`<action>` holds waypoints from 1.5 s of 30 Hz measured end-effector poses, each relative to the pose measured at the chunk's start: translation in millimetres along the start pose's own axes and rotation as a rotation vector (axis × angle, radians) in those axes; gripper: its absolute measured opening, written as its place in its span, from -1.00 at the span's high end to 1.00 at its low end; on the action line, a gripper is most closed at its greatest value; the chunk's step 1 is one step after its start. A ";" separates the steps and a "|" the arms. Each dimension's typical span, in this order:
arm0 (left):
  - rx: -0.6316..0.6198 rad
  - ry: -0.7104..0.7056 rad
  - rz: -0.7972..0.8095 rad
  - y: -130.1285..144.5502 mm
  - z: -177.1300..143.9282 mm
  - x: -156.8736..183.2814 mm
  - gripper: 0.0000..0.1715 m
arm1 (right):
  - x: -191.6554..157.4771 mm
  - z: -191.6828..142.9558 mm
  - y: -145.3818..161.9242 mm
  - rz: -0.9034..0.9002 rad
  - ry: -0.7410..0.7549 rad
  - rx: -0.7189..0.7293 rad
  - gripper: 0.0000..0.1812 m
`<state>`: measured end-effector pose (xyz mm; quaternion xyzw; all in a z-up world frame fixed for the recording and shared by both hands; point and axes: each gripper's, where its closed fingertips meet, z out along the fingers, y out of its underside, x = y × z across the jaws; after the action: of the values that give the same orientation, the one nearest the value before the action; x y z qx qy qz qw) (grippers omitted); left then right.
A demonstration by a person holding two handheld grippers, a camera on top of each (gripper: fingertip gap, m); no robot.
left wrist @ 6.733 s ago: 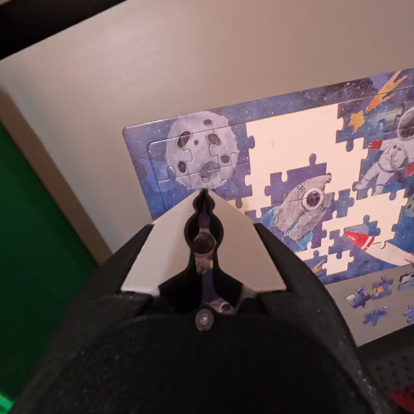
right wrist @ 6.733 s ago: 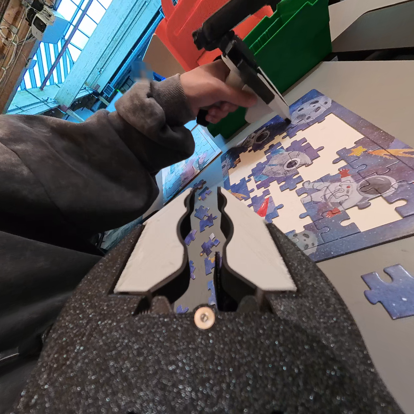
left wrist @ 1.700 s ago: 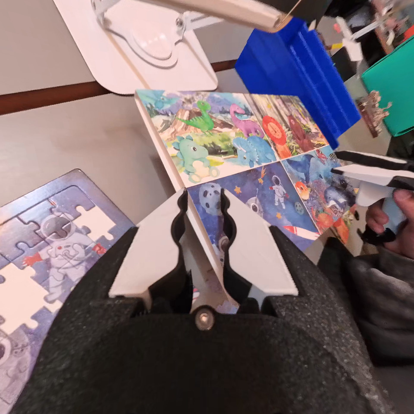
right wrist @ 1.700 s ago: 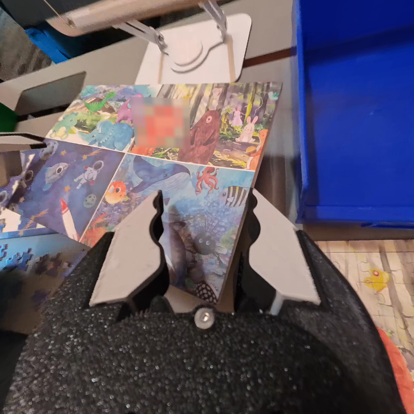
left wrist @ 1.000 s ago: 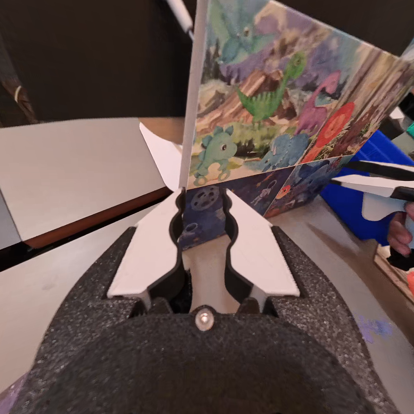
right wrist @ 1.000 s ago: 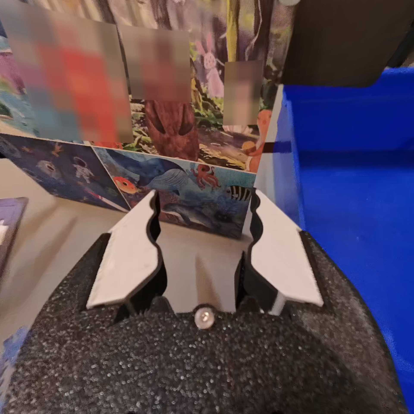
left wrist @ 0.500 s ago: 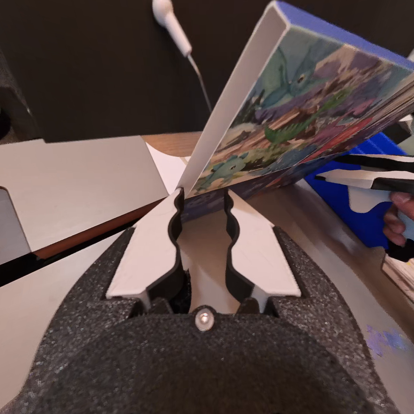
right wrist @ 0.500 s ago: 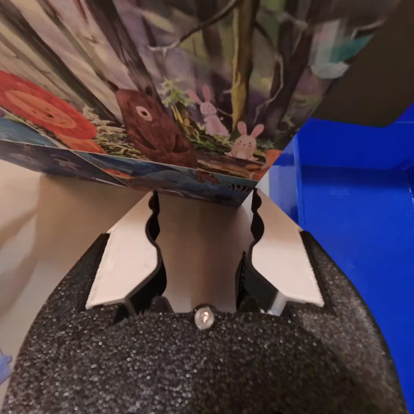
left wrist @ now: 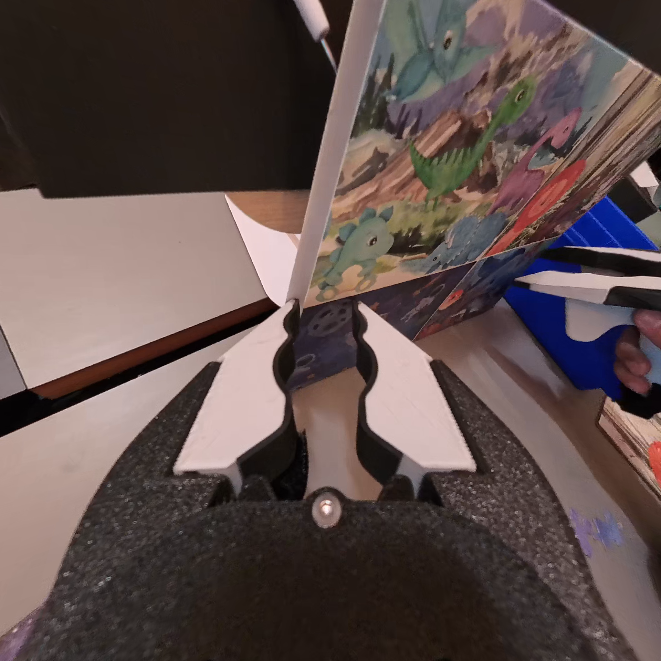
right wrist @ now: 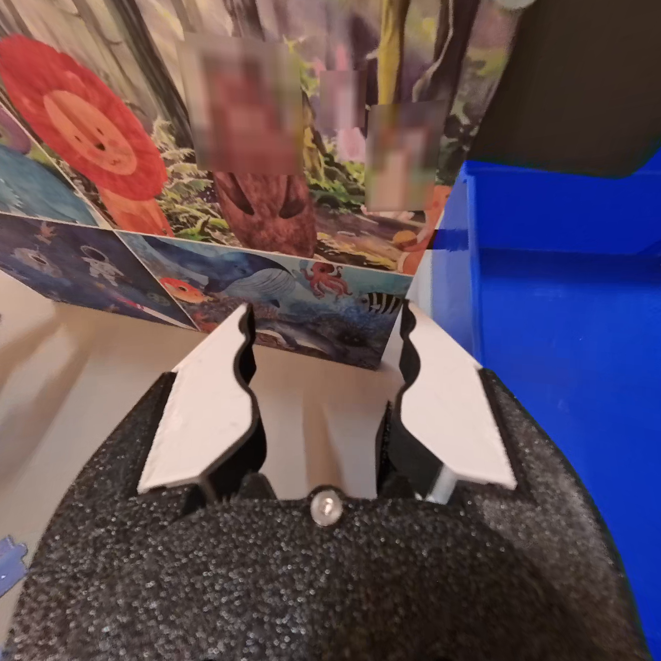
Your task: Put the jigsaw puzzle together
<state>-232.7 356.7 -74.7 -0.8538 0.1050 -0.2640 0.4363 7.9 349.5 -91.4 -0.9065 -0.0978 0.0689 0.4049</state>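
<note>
Puzzle box (left wrist: pixel 447 150), printed with animal scenes, stands tilted on its lower edge on the desk (left wrist: pixel 107 250). Left gripper (left wrist: pixel 325 307) at the box's lower left corner, jaws apart, tips straddling the corner; contact unclear. Right gripper (right wrist: pixel 327 311) at the box's lower right corner, jaws wide apart, box edge between the tips, not clamped. Blue bin (right wrist: pixel 554 322) just right of the box. Loose puzzle piece (right wrist: pixel 10 558) on the desk at lower left of the right view. Another puzzle board (left wrist: pixel 636 440) partly visible at the right edge in the left view.
</note>
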 end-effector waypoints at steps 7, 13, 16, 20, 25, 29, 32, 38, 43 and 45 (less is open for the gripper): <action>-0.003 0.020 -0.031 3.6 -5.2 -2.2 0.65 | 2.1 -7.9 2.1 0.040 -0.037 0.007 0.20; 0.008 0.006 -0.015 -0.7 -9.8 -0.4 0.62 | 7.9 -11.8 3.4 0.032 -0.009 0.004 0.18; 0.013 -0.005 -0.008 -2.8 -13.5 1.3 0.61 | 10.8 -15.7 2.1 0.021 0.019 0.010 0.17; 0.045 -0.020 0.010 -9.2 -39.0 -2.0 0.59 | 10.7 -27.5 2.4 -0.012 0.052 0.035 0.18; 0.093 -0.071 0.050 -7.6 -109.4 -24.6 0.52 | 6.8 -43.7 11.1 -0.045 0.076 0.042 0.17; 0.007 -0.133 0.084 31.6 -171.1 -49.7 0.24 | 0.5 -55.0 17.3 -0.065 0.087 0.045 0.16; -0.110 -0.221 0.079 79.8 -222.4 -74.1 0.22 | -28.7 -73.5 13.3 -0.061 0.016 0.116 0.19; -0.238 -0.398 -0.171 181.2 -298.9 -129.9 0.04 | -235.8 -86.8 36.8 -0.099 -0.623 0.145 0.50; -0.239 -0.420 -0.290 222.0 -296.8 -144.6 -0.23 | -310.7 -44.5 97.8 -0.267 -0.698 -0.111 0.70; -0.224 -0.414 -0.283 218.2 -292.4 -143.9 -0.22 | -318.0 -30.7 114.0 -0.373 -0.628 -0.157 0.87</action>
<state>-500.8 83.7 -160.7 -0.9387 -0.0780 -0.1291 0.3101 -280.9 178.8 -141.8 -0.8362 -0.3857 0.2608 0.2898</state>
